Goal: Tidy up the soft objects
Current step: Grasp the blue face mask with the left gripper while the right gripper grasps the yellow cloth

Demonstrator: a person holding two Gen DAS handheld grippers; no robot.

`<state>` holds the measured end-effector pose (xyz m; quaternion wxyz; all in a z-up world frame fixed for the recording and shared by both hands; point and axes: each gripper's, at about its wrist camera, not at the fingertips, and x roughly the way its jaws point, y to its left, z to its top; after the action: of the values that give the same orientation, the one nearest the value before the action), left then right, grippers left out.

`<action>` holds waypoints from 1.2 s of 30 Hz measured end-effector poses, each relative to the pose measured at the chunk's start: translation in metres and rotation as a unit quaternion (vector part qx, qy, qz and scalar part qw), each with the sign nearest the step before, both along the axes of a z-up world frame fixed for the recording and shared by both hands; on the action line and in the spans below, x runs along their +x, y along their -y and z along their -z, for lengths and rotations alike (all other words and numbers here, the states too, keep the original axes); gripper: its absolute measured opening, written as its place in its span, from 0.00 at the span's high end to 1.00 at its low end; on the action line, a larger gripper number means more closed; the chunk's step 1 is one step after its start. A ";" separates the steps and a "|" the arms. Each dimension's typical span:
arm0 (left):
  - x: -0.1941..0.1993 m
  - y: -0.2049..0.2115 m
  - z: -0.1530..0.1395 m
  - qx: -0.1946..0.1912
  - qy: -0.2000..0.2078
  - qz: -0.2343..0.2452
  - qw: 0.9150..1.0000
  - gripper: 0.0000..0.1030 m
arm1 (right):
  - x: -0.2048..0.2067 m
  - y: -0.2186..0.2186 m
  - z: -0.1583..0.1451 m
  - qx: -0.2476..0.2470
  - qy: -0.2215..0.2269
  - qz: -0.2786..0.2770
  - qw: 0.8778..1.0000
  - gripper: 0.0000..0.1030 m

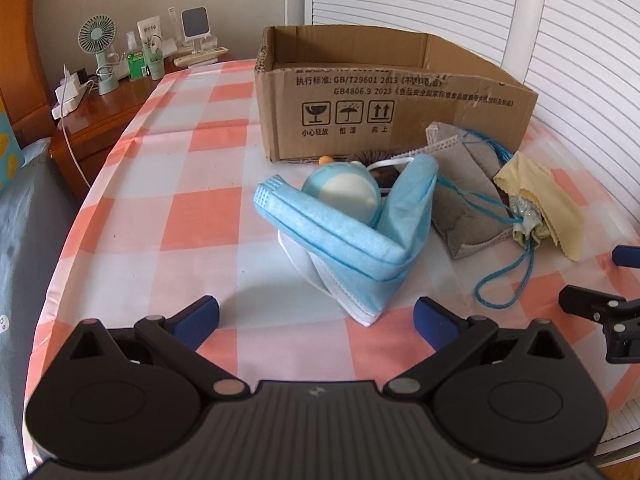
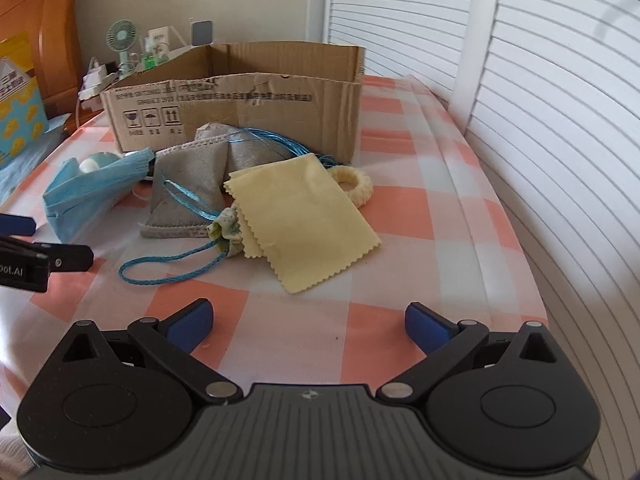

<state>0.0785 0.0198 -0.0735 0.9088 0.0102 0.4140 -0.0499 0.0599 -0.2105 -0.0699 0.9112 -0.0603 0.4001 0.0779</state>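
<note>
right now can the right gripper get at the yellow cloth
Probably yes. The right gripper is open and empty, facing the yellow cloth, which lies on top of the pile with only bare tablecloth between them.

The right tool hovers open-jawed just short of a yellow cloth on the checked tablecloth.

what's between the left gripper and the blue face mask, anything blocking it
Nothing visible. The left gripper is open, and only bare pink-and-white checked tablecloth lies between its fingers and the folded light blue face mask. The round blue-and-white plush toy sits behind the mask, towards the open cardboard box.
</note>
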 end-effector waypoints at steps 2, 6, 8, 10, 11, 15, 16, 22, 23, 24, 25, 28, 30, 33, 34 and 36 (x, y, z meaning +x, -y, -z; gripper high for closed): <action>0.001 -0.001 0.000 0.000 -0.001 0.000 1.000 0.00 | -0.002 -0.002 0.002 -0.005 0.008 -0.015 1.000 0.00; 0.001 -0.003 0.002 -0.001 0.013 -0.001 1.000 0.00 | -0.005 -0.002 0.004 0.000 0.025 -0.013 1.000 0.00; -0.001 -0.004 0.003 -0.001 0.024 0.002 1.000 0.00 | -0.003 -0.003 0.003 0.000 0.023 -0.006 1.000 0.00; -0.002 -0.002 0.003 0.001 0.029 -0.001 1.000 0.01 | -0.002 -0.004 0.004 -0.001 0.025 0.001 1.000 0.00; -0.002 0.000 0.002 0.005 0.032 -0.003 0.999 0.01 | -0.002 -0.005 0.004 -0.002 0.026 0.003 1.000 0.00; -0.003 0.010 -0.004 0.029 0.059 -0.006 0.998 0.04 | -0.003 -0.005 0.005 -0.001 0.032 0.006 0.999 0.00; -0.003 0.011 -0.006 0.028 0.062 -0.004 0.998 0.06 | -0.004 -0.004 0.005 0.000 0.034 0.006 0.999 0.00; -0.003 0.017 -0.015 0.025 0.078 0.005 0.997 0.31 | -0.006 -0.004 0.007 0.001 0.044 0.006 0.999 0.00; -0.004 0.017 -0.016 0.023 0.081 0.007 0.996 0.38 | -0.006 -0.004 0.007 0.001 0.043 0.007 0.999 0.00; -0.003 0.016 -0.016 0.022 0.081 0.009 0.996 0.47 | -0.006 -0.004 0.007 0.001 0.043 0.008 0.999 0.00; -0.003 0.016 -0.017 0.020 0.079 0.008 0.997 0.52 | -0.007 -0.005 0.006 0.000 0.042 0.009 0.999 0.00; -0.003 0.012 -0.017 0.006 0.075 0.010 0.997 0.67 | -0.007 -0.006 0.006 -0.001 0.044 0.012 0.999 0.00; -0.003 0.009 -0.017 0.000 0.072 0.013 0.997 0.77 | -0.008 -0.006 0.007 -0.001 0.046 0.014 0.999 0.00; -0.005 0.005 -0.017 -0.006 0.072 0.015 0.997 0.81 | -0.009 -0.006 0.006 -0.003 0.048 0.016 0.999 0.00; -0.006 0.002 -0.018 -0.007 0.073 0.015 0.997 0.81 | -0.009 -0.006 0.006 -0.003 0.047 0.015 0.999 0.00; -0.008 -0.002 -0.020 -0.004 0.077 0.017 0.997 0.82 | -0.008 -0.006 0.005 -0.003 0.044 0.012 0.999 0.00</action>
<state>0.0700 0.0214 -0.0531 0.9370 0.0171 0.3426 -0.0660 0.0519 -0.2048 -0.0748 0.9285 -0.0616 0.3608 0.0633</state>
